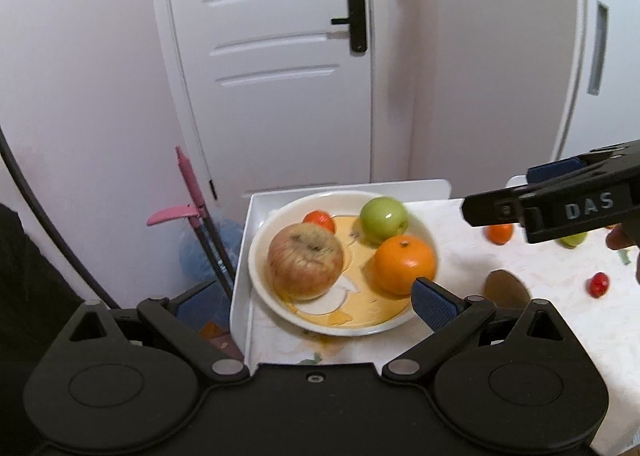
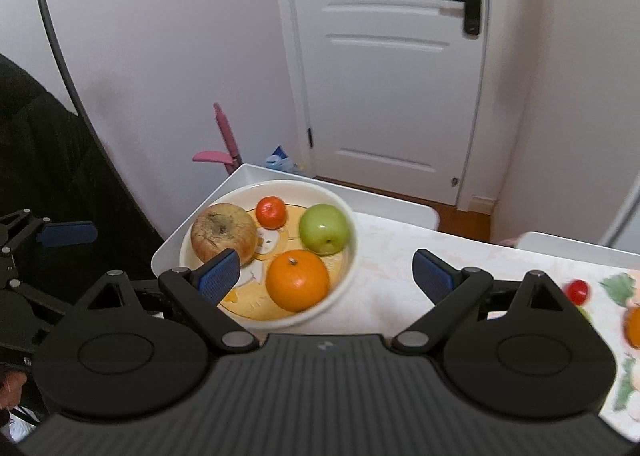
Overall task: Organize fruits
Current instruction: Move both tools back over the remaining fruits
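Black plastic right gripper (image 2: 326,276), blue ribbed pads, jaws spread wide, nothing between them. Left gripper (image 1: 304,296) likewise spread, empty. Just ahead of the right gripper, slightly left: cream glazed bowl (image 2: 344,288) on bench (image 2: 392,256), holding glossy orange (image 2: 298,280), wrinkled russet apple (image 2: 224,232), smooth green apple (image 2: 324,228), small tangerine (image 2: 271,211). Loose cherry tomato (image 2: 577,291) lies right, so likely a job for the right gripper.

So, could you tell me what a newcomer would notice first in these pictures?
Probably the white bowl near the table's corner, holding a big orange, a green apple, a blotchy reddish apple and a small tangerine. The right gripper hangs open and empty over it, with a white door behind.
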Demonstrator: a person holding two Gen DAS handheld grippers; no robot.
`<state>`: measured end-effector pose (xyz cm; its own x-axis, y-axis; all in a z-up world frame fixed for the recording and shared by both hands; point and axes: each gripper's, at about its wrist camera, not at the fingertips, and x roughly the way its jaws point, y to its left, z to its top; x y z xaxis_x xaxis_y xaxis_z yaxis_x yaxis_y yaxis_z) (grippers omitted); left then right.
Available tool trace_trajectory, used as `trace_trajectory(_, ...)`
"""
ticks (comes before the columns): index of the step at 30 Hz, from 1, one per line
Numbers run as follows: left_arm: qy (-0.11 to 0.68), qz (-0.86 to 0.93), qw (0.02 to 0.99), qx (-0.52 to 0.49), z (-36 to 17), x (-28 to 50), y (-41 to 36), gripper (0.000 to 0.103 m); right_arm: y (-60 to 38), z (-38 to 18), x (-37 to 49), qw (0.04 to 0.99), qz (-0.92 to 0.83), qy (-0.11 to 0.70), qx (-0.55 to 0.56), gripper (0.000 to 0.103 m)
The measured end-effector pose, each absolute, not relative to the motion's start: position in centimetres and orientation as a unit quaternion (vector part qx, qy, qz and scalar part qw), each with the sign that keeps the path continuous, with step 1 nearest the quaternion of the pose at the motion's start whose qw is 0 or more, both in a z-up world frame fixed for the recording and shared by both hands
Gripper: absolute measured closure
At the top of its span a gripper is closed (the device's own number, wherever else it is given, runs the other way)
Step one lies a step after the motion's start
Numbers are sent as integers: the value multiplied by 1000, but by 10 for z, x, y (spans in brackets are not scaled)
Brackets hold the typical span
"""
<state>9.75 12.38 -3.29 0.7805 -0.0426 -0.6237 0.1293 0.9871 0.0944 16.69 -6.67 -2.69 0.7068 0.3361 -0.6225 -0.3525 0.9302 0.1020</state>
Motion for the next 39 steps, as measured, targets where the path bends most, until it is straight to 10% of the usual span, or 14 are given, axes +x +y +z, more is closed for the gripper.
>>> trace_trajectory(18, 301, -69, 949, 70, -12, 48, 35, 0, -197, -18, 94, 933, 149, 327, -15, 0)
trace_trajectory(39, 324, -8, 944, 62, -108, 85, -54, 2, -268, -120, 98, 928, 150, 341, -20, 0)
